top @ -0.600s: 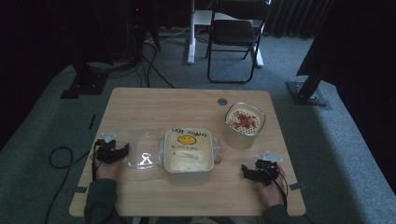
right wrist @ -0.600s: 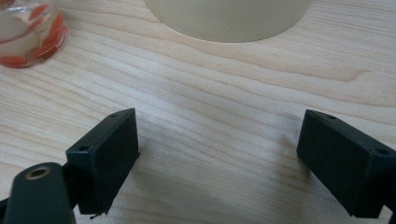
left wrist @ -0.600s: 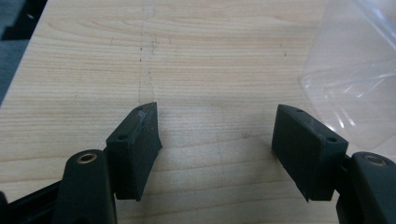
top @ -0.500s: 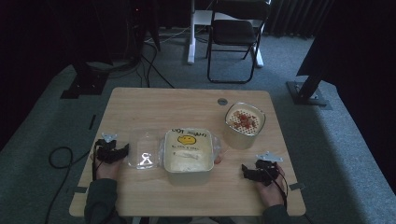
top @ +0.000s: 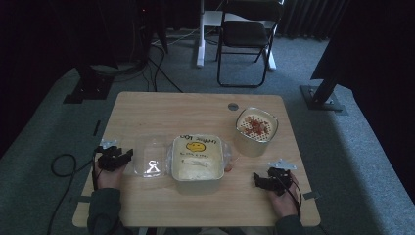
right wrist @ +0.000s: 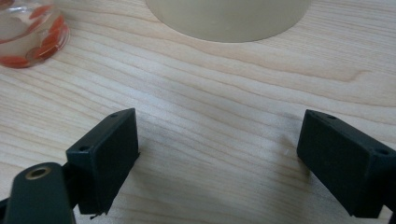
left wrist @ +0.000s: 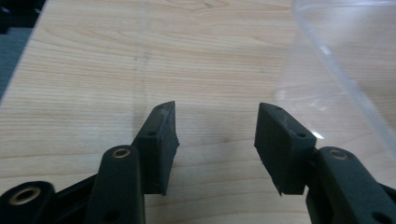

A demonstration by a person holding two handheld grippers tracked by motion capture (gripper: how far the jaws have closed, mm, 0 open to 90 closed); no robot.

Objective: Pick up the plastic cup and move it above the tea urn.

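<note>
Two grippers are resting low on the table [top: 156, 105] and both are standing apart with nothing between their pads. Comparing with the high view of half a second back, I am seeing next to no change: hands, containers and lid are all sitting where they were, so I am judging this as a pause before the work starts.

I am holding the left gripper [top: 115, 157] just beside the clear lid [top: 149, 157], which is lying flat on the wood to the left of the cream box with the smiley label [top: 197, 157]. In the left gripper view the lid's transparent rim [left wrist: 336, 84] is curving past the right-hand pad, near it but not touching as far as I can tell. The right gripper [top: 264, 180] is lying near the front edge, well apart from the glass tub of red pieces [top: 256, 129] behind it; in the right gripper view that tub [right wrist: 30, 32] is sitting at the upper left and the cream box's wall [right wrist: 229, 18] straight ahead.

Since nothing is gripped yet, I am expecting the lid to be the first thing taken. It is thin, slippery and flat on the table, so getting a pad under its rim could be awkward.
</note>
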